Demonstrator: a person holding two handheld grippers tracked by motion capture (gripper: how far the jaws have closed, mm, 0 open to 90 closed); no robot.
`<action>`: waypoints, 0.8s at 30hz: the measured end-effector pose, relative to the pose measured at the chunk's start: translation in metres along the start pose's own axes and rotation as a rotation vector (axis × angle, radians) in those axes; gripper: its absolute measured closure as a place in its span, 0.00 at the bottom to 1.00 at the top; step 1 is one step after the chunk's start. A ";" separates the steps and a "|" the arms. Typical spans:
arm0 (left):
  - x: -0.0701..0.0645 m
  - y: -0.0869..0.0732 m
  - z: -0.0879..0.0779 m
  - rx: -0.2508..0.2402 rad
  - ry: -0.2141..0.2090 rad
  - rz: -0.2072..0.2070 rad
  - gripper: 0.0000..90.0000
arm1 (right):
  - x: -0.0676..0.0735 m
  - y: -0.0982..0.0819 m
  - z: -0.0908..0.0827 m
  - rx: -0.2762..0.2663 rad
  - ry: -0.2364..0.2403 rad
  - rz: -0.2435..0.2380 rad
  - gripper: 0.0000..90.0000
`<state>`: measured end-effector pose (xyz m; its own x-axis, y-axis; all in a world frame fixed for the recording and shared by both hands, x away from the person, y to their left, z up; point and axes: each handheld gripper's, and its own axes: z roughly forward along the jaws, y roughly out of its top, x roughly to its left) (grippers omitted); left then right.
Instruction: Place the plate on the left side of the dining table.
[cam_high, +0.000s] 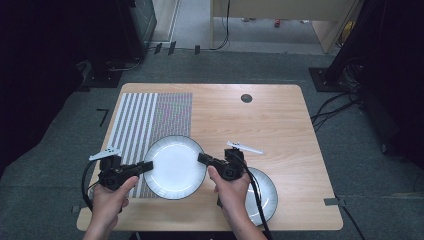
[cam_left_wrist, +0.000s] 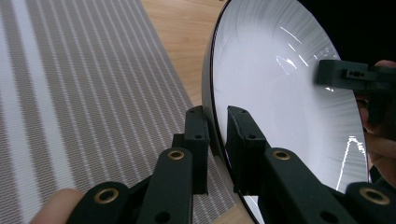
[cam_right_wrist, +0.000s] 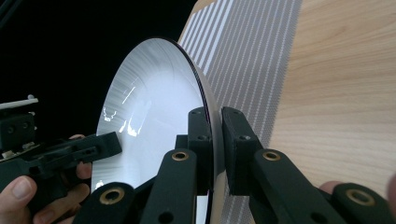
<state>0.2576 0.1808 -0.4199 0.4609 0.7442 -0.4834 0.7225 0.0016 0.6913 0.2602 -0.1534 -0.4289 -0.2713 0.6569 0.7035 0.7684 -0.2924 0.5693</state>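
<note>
Two black two-jaw grippers are clamping one round white plate with a thin dark rim (cam_high: 174, 167): the left gripper (cam_high: 148, 165) is pinching its left rim, the right gripper (cam_high: 202, 159) its right rim. The plate is hanging over the near edge of the grey striped placemat (cam_high: 145, 117) on the light wooden table (cam_high: 270, 120). A second white plate (cam_high: 266, 192) is lying beneath the right hand (cam_high: 231, 192).

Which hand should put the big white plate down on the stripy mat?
Probably the left. Both grippers are shut on the plate, but the left gripper grips the rim on the side over the striped mat, while the right gripper holds the far rim over bare table.
</note>
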 end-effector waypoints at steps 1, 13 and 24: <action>0.003 0.002 -0.002 -0.003 0.004 -0.001 0.88 | 0.002 0.001 0.004 0.002 0.003 -0.004 0.93; 0.045 0.022 -0.019 -0.027 0.002 -0.066 0.89 | 0.029 0.017 0.048 0.018 -0.004 -0.007 0.92; 0.076 0.036 -0.031 -0.047 0.016 -0.113 0.90 | 0.053 0.028 0.081 0.027 -0.016 -0.033 0.92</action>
<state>0.3028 0.2581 -0.4154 0.3696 0.7482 -0.5510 0.7439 0.1171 0.6579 0.3140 -0.0706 -0.4106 -0.2878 0.6769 0.6774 0.7745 -0.2515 0.5804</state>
